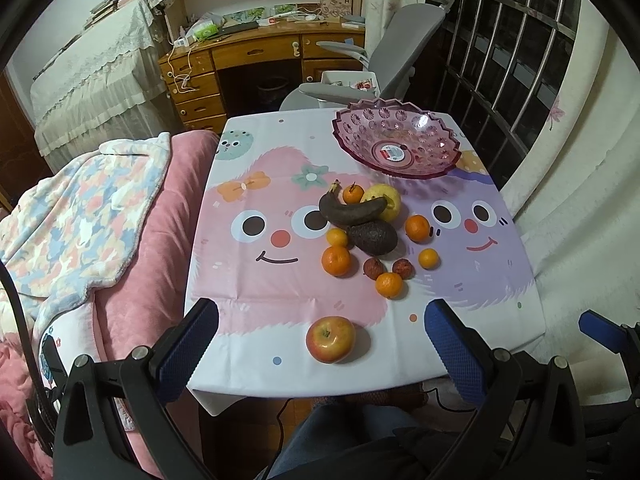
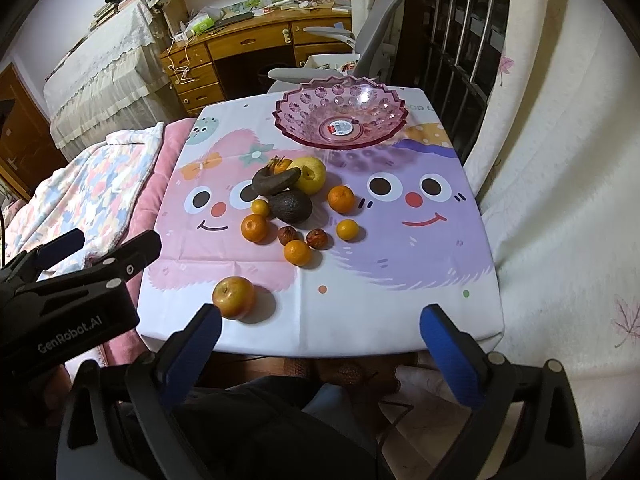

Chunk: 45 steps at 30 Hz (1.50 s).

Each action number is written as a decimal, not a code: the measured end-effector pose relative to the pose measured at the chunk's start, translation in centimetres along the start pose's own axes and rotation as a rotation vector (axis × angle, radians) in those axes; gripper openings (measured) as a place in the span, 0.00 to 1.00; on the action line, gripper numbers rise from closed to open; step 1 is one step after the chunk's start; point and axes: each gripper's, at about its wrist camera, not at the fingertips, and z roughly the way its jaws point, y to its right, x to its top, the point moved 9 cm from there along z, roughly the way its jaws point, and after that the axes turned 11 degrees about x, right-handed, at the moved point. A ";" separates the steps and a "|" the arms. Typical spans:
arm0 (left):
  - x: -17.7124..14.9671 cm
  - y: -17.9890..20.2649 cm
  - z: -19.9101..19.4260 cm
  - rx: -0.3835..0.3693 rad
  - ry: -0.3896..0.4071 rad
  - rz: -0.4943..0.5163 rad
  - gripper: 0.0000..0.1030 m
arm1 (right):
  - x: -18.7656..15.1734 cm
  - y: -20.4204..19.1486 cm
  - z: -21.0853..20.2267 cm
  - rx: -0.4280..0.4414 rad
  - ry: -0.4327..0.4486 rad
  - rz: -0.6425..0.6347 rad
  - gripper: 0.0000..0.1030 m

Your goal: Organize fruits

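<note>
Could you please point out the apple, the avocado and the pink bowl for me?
apple [image 1: 330,339]: left wrist view, middle of its red skin.
avocado [image 1: 372,237]: left wrist view, centre of its dark body.
pink bowl [image 2: 300,98]: right wrist view, its left inner wall.

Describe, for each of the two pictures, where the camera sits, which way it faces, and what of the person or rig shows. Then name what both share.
Left wrist: on the left gripper, near table edge, facing the far desk; open fingers, person's lap, right gripper's tip at right.
Right wrist: on the right gripper, same direction; open fingers, left gripper at left.
Shared: apple, avocado, empty pink bowl.
</note>
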 end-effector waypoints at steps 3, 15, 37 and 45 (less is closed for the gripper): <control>0.0 -0.4 0.3 -0.011 -0.002 0.008 0.99 | 0.3 0.3 -0.4 -0.004 0.013 0.002 0.96; -0.6 -0.7 1.9 -0.068 -0.044 0.081 0.99 | -0.8 -2.2 1.1 -0.023 0.064 0.032 0.94; -7.5 2.8 15.3 -0.058 -0.516 -0.098 0.94 | 1.8 3.0 11.3 -0.006 -0.025 -0.228 0.70; -10.7 3.3 20.2 -0.029 -0.651 -0.235 0.94 | 2.1 6.7 16.7 0.013 -0.014 -0.282 0.54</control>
